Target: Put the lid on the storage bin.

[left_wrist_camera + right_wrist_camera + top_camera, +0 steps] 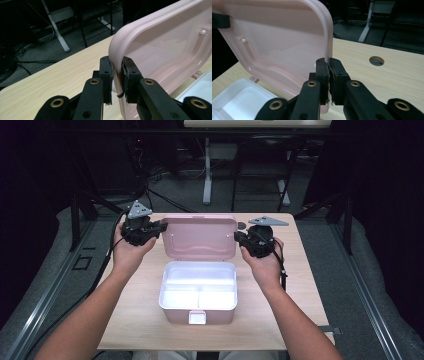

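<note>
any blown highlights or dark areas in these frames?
High view: white tray inside the pink box is overexposed, dividers barely readable; floor behind the table is very dark. Left and right gripper views: lid evenly lit, backgrounds dim.

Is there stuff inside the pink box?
No, the high view shows the open pink box with bare white compartments, while both claws pinch its raised lid.

Overall light: dim room, black surroundings, brightness pooled on the tabletop (140, 320).
Source: apparently overhead.
Glare: white tray (198, 292) inside the box blown out in the high view, detail lost.
Sheen: soft highlights on the pink lid (287, 37).
Shadows: faint, soft under the forearms.
Sharpness: high view slightly soft; both tool views crisp up close, backgrounds dark and grainy.
</note>
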Motion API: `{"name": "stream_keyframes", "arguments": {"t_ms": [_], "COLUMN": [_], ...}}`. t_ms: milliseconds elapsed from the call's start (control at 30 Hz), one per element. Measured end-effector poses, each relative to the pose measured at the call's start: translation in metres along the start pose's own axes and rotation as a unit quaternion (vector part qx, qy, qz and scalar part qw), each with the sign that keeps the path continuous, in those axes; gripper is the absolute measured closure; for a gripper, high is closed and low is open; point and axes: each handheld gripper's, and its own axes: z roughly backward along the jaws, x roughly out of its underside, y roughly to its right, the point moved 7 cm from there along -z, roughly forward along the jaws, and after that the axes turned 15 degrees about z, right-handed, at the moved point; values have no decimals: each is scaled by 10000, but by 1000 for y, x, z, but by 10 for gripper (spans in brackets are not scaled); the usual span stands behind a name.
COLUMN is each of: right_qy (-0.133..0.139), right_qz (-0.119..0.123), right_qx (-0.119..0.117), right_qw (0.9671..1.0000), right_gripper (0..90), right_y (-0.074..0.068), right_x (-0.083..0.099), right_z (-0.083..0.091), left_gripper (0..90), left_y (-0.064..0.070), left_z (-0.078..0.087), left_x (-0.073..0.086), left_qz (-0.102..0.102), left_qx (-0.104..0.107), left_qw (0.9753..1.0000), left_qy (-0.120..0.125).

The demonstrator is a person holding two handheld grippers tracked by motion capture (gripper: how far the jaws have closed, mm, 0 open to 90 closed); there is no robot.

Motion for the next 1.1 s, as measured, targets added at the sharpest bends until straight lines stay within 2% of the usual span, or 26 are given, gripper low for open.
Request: {"name": "stream_keyframes", "arguments": {"t_ms": [233,367,733,933,1100], "right_qy": [152,267,335,328,313], "right_qz": [-53,-9,117,192,282], "right_qx": [-26,-7,-79,-140,-149], "right_qw": [9999,9996,9993,9992,9990], "right_gripper": [820,818,818,814,810], "right_y": [4,3,-3,-8,-12], "right_x": [-11,-19,-18,-15,-13], "right_z": [0,6,21,28,34], "left_gripper": [800,799,789,787,786], "left_y": [1,3,11,12,13], "left_z": [1,5,20,26,30], "left_x": [0,1,6,10,13], "left_qz": [-1,-7,-134,6,-16], "left_qx": [35,60,169,368,384], "left_qw": [10000,10000,9998,9993,9992], "left_qy": [10,27,17,84,104]}}
